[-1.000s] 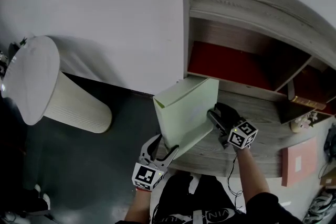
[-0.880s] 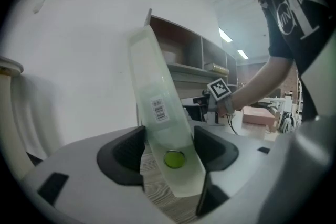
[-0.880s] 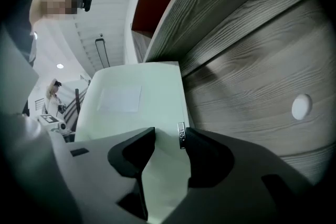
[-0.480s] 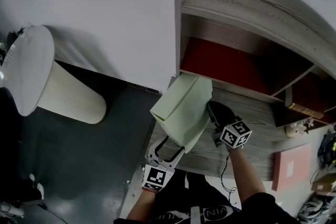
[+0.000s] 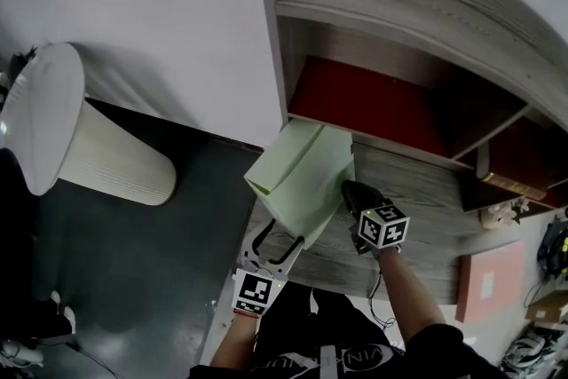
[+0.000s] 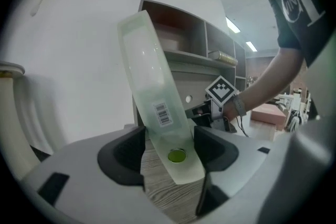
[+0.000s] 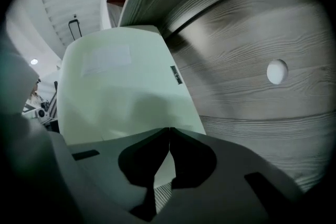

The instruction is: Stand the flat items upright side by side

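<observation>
A pale green flat folder (image 5: 302, 177) stands tilted on the wooden desk top (image 5: 426, 191), at the left end in front of the shelf unit's red-backed compartment (image 5: 373, 102). My left gripper (image 5: 271, 242) holds its lower corner: the barcoded spine (image 6: 157, 107) sits between the pads, with both jaws against it (image 6: 168, 139). My right gripper (image 5: 349, 195) is at the folder's right edge, its tips closed together on the thin green wall (image 7: 169, 131). The folder's broad face (image 7: 121, 86) fills the right gripper view.
A grey wooden shelf unit (image 5: 293, 31) rises behind the desk, with a book (image 5: 510, 184) lying in its right compartment. A pink flat box (image 5: 484, 280) lies on the desk at right. A white ribbed bin (image 5: 98, 160) stands on the dark floor to the left.
The folder has tipped over to the left and moved closer to the shelf's left compartment. My right gripper has followed its right edge; my left stays at its lower corner.
</observation>
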`<state>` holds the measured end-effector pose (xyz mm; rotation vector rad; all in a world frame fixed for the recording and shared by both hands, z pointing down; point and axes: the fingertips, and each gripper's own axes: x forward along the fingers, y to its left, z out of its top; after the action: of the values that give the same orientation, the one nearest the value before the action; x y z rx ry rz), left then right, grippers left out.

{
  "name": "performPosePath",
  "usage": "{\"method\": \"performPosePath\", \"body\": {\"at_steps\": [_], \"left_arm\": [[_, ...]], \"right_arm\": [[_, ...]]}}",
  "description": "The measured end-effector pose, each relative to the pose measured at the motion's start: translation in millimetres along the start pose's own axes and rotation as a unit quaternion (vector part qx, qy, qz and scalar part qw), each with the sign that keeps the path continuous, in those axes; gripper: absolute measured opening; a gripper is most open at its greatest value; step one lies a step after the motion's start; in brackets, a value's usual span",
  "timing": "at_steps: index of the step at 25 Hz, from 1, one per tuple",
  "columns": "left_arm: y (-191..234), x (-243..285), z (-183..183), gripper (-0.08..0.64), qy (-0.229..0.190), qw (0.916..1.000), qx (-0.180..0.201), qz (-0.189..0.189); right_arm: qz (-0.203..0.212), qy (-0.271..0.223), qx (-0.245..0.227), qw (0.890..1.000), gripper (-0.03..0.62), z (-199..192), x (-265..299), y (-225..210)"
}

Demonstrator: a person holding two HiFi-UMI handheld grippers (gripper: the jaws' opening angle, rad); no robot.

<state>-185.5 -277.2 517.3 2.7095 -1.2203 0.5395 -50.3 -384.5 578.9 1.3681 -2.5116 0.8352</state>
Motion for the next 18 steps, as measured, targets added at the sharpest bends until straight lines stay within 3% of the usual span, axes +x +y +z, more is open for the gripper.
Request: {"method": "performPosePath", "body": {"at_steps": [3,7,11,18], "left_arm": [[-8.4,1.7,-7.5,0.277,0.016,0.9996,0.022,0.003],[-14.7,5.7,-5.6,0.257,0.011,0.9997,0.017,0.009],[-18.0,17.3,5.5,0.242,0.003,0.9998,0.016,0.009],[4.1,19.8,7.0,0.219,0.003,0.999,-0.017,0.042]], "right_arm": [[-0.006,0.01,0.01,1.0,-0.006,0.6,12.2,-3.0],[0.013,0.042,0.0,0.999,-0.005,-9.6,32.8,7.3],[0.028,0.035,0.014,0.999,-0.003,-6.5,47.4,20.0],[0.048,0.026,0.032,0.998,-0.005,6.8,62.2,26.9]]}}
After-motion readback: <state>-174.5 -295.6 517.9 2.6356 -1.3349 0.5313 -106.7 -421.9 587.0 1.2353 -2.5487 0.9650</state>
